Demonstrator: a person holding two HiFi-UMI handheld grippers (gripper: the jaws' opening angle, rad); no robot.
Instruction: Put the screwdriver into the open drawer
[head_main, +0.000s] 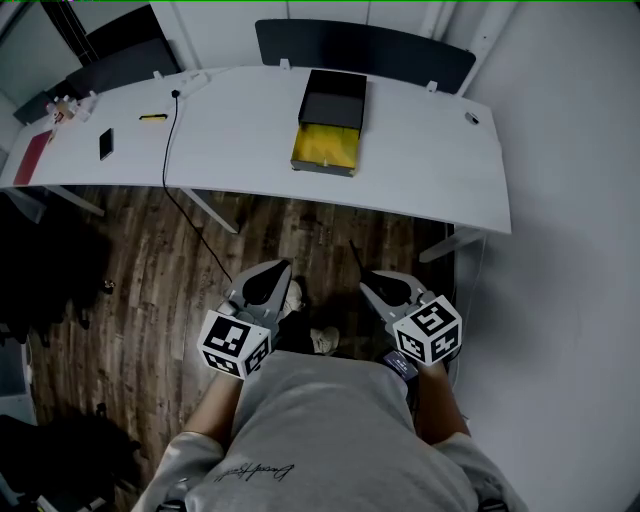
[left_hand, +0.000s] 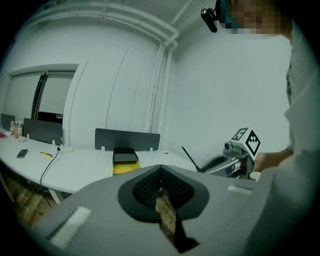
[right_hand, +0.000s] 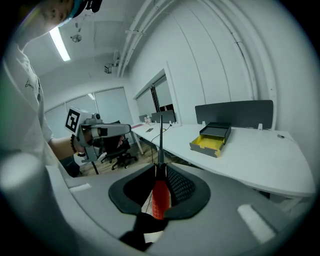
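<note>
- While it is hovering over the floor (head_main: 150, 270) at near left, the left gripper (head_main: 281, 268) is pressing its jaws together on nothing.
- Far off, mid-table (head_main: 420, 170), the yellow drawer (head_main: 325, 148) is standing open toward the person.
- At near right, the right gripper (head_main: 369, 283) is clamping the screwdriver (right_hand: 159, 192) by its red handle, with the shaft pointing toward the table, well apart from the drawer.

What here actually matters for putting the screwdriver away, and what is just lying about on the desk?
Part of the job: red-handled screwdriver, held in the right gripper; yellow open drawer in its black box on the white desk.
Lying about: black phone, black cable, small yellow object, flat red item.
</note>
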